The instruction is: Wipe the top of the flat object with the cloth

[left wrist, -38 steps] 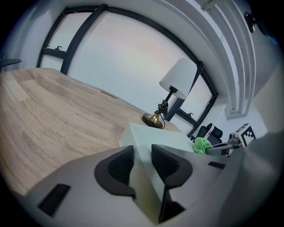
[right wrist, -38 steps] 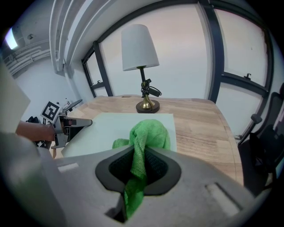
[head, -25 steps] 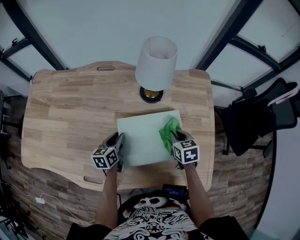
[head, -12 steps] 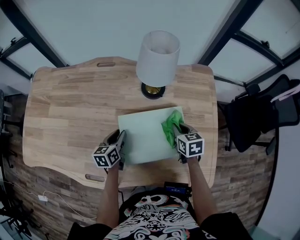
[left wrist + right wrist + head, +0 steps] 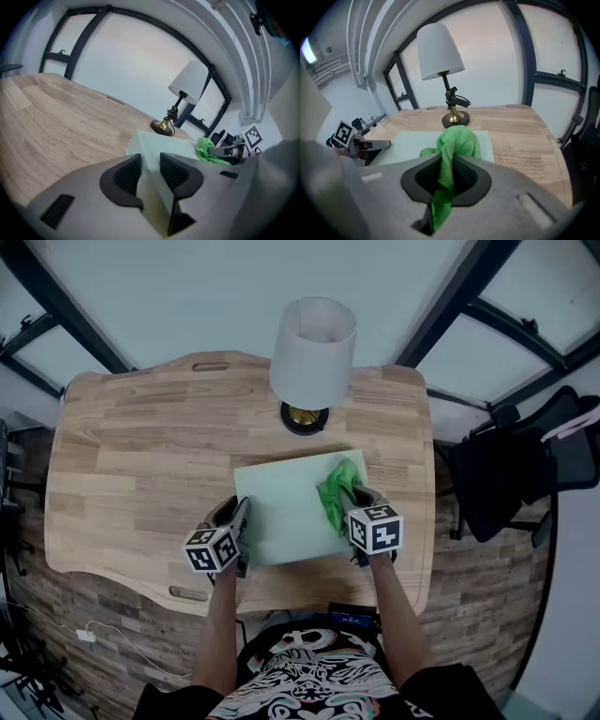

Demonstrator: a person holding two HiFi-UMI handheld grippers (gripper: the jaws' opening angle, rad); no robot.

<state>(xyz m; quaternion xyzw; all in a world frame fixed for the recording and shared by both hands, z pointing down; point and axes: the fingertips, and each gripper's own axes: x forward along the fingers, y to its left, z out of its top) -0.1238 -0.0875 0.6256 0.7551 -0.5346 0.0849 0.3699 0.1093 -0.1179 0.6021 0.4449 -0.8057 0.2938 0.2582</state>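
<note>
Neither tool has shifted: left tool (image 5: 150, 172) clamps the pale green flat board (image 5: 281, 512), right tool (image 5: 446, 176) pinches the crumpled green cloth (image 5: 336, 495); most wiping seemingly remains.

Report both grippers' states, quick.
Left gripper: closed on the near left edge of the pale green board.
Right gripper: closed on the green cloth, which rests on the board.

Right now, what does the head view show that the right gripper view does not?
Only the head view: the person's forearms and the floor. Only the right gripper view: the right gripper, jaws shut on a strip of the cloth. Both: the cloth, the lamp, the board, the table and the left gripper at the board's edge.
</note>
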